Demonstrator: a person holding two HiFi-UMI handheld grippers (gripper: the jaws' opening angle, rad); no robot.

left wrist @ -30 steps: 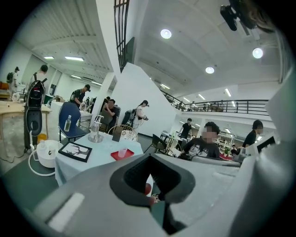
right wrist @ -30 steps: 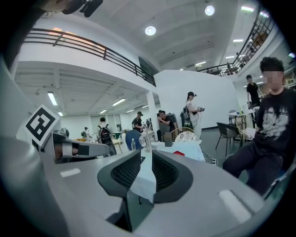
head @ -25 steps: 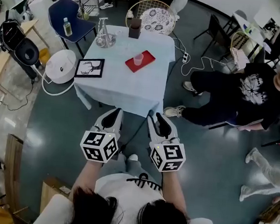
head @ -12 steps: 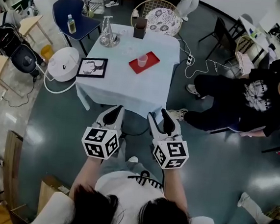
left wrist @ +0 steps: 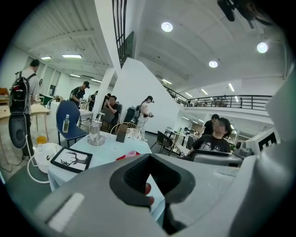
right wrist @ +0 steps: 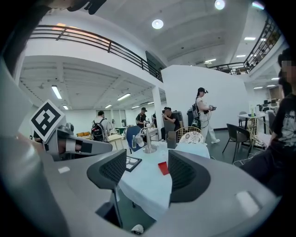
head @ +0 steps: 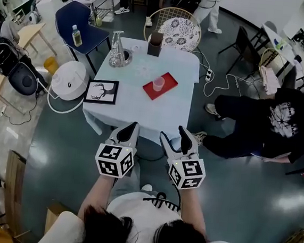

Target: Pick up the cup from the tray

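The pink cup (head: pixel 158 83) stands upright on the red tray (head: pixel 170 80), which lies at a slant right of centre on the table (head: pixel 142 112) with its pale blue cloth, well apart from both tools. The left gripper (head: pixel 128 133) and the right gripper (head: pixel 174 138) are held side by side, low and just short of the table's near edge. Both have their jaws apart with nothing between them, which reads as readiness for a reach rather than a grasp in hand. The right one looks along the cloth towards the tray, so it seems the likelier to go for the cup. The framed deer picture (head: pixel 101 91) and the pump bottle (head: pixel 116 48) sit to the left, off that line
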